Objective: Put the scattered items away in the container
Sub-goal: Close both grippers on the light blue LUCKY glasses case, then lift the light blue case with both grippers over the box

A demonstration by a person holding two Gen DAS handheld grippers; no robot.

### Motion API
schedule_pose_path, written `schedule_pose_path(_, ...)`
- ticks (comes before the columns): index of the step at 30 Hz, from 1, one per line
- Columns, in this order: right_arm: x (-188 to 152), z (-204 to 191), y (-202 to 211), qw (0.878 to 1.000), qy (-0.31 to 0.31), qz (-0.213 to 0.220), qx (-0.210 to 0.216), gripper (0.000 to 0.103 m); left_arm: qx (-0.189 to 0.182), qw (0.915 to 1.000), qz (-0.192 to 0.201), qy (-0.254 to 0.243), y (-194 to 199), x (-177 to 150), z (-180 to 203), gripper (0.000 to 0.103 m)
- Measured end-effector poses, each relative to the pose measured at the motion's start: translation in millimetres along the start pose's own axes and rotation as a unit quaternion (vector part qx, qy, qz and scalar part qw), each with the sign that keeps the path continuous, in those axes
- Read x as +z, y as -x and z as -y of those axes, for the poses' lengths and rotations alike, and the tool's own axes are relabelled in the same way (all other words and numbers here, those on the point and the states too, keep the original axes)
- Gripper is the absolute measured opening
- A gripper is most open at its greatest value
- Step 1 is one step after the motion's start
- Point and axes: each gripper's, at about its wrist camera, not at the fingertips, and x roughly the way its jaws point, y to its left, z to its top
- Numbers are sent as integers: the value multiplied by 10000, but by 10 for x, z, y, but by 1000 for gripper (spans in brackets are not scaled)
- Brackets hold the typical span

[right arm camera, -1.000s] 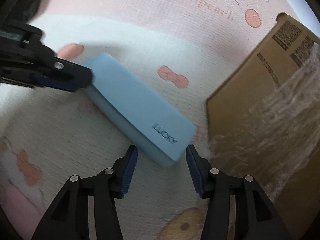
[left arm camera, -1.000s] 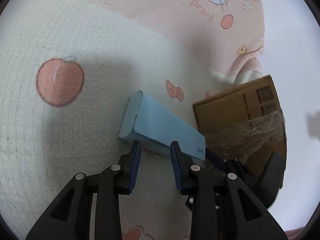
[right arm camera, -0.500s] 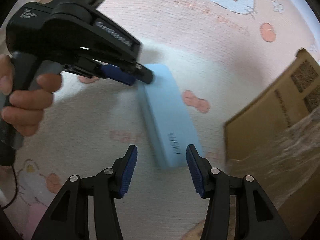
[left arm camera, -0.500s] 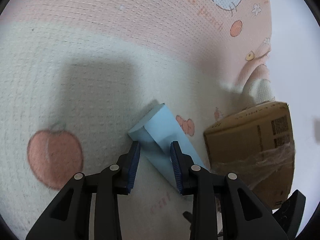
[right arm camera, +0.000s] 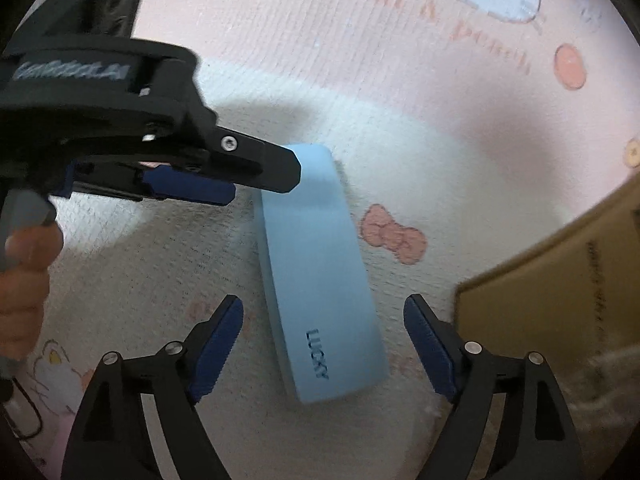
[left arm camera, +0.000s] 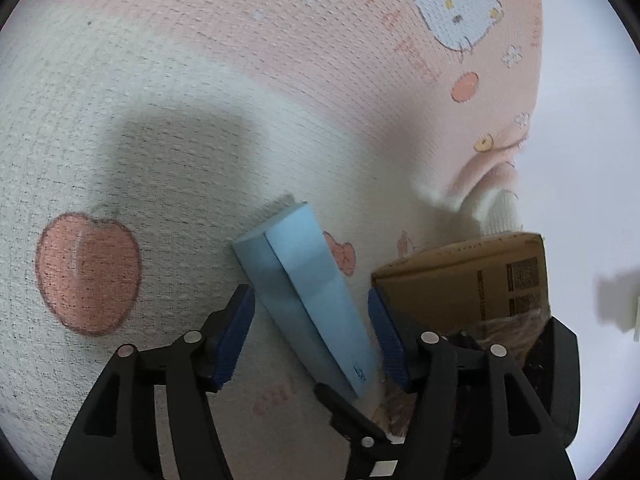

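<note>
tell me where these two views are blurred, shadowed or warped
Left wrist view: fisheye bends the pink cartoon blanket; a soft grey shadow sits above the sharp pale blue rectangular case. Right wrist view: the brown cardboard box and the left gripper are smeared; the case's lettering reads clearly.

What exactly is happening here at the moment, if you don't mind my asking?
A person is working with two handheld grippers over a light blue case lying on a patterned blanket. The right gripper and the left gripper are both open, one at each end of the case. A cardboard box waits alongside.
</note>
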Motion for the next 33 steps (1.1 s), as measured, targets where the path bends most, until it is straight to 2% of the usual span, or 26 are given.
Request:
schedule_pose_path(1, -1, 5, -23, 9994, -329, -137, -26, 81, -6, 10000, -14, 45, -19, 7, -13, 64)
schedule_pose_path(3, 30, 87, -102, 9982, -545, -208, 166, 81, -93, 9997, -143, 167, -89, 31, -49, 64)
schedule_pose_path(6, 57, 240, -241, 9926, -990, -395, 577, 80, -146, 9992, -250, 282, -187, 65, -94, 63)
schedule_pose_path(7, 49, 297, -281, 9888, -1192, -448, 780, 71, -134, 9991, -271, 283, -216, 70, -95, 63)
schedule_pose_path(9, 18, 348, -316, 9831, -1468, -577, 927, 67, -97, 9993, -284, 218, -240, 75, -78, 61)
schedule_pose_path(10, 2, 361, -305, 9821, -1540, -563, 923, 66, -58, 9994, -301, 143, -250, 77, -58, 53)
schedule_pose_path(11, -25, 363, -288, 9811, -1607, -577, 914, 65, 16, 9993, -357, 64, -271, 78, -42, 40)
schedule_pose_path(12, -48, 346, -273, 9805, -1638, -604, 898, 63, 113, 9987, -499, -39, -315, 75, -23, 39)
schedule_pose_path(15, -155, 229, -186, 9798, -1686, -728, 790, 60, -45, 9978, -667, -6, -347, 41, -19, 37)
schedule_pose_path(19, -366, 81, -69, 9708, -2056, -943, 802, 59, -271, 9951, -945, -13, -378, -119, -24, 37)
schedule_pose_path(23, -604, -65, 62, 9643, -2315, -1099, 664, 59, -273, 9908, -1225, -500, -379, -406, 80, 37)
schedule_pose_path(27, -762, -167, 147, 9558, -2504, -1430, 567, 59, -364, 9850, -1447, -865, -388, -691, 156, 37)
schedule_pose_path(30, -808, -232, 174, 9564, -2414, -1559, 518, 59, -398, 9822, -1583, -929, -401, -780, 200, 37)
schedule_pose_path(33, -777, -279, 190, 9601, -2265, -1586, 422, 61, -372, 9823, -1547, -986, -382, -807, 224, 37)
